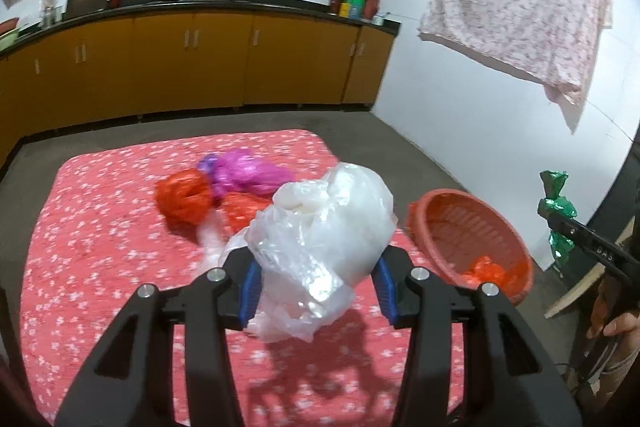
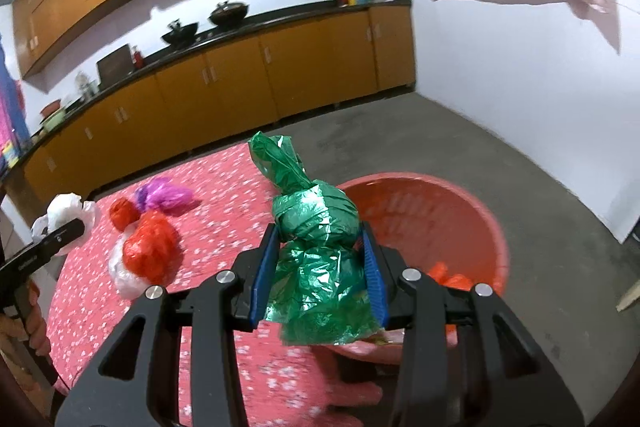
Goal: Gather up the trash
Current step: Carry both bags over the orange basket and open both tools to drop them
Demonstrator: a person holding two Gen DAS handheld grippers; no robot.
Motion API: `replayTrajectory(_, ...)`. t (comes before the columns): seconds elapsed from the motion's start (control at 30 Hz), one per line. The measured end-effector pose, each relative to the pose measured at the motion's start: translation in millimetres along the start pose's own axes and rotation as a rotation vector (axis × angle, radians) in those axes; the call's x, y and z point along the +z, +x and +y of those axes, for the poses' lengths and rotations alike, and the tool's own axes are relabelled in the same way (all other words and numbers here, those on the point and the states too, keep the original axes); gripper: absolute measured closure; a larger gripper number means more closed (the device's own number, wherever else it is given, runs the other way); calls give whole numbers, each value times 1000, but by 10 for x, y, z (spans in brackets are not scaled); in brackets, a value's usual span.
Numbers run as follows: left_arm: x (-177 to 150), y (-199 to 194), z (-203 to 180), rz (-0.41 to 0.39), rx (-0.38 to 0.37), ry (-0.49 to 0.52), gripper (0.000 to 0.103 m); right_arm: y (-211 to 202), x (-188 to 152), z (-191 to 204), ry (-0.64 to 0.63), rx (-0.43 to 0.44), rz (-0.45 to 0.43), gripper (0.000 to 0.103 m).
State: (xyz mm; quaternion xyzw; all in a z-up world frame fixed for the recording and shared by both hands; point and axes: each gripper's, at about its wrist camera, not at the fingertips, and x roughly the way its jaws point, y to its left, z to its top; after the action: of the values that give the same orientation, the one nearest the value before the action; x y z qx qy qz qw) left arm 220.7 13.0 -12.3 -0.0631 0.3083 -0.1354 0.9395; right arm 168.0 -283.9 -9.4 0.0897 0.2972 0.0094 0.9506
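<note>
Both claws grip crumpled bags: white bag [image 1: 320, 239], green bag [image 2: 316, 251].

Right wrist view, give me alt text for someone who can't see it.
The right gripper clamps a knotted green plastic bag just above a red basket. Red, purple and white bags lie on the pink floral cloth to the left.

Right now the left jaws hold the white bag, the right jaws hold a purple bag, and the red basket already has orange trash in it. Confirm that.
One detail is wrong: the right gripper holds a green bag, as the right wrist view shows. The purple bag lies on the red floral cloth. The left gripper does hold the white bag, and the red basket does hold orange trash.
</note>
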Motion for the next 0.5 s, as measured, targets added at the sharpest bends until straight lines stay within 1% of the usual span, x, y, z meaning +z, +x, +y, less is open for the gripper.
replayTrajectory(0.3,3,157,-501,11,-78,48,57,-18,-100,-115,13,-35,-13,62)
replayTrajectory(0.5,-9,261,-707,20,-121,60,57,-14,-127,-176,23,-49,-24,62)
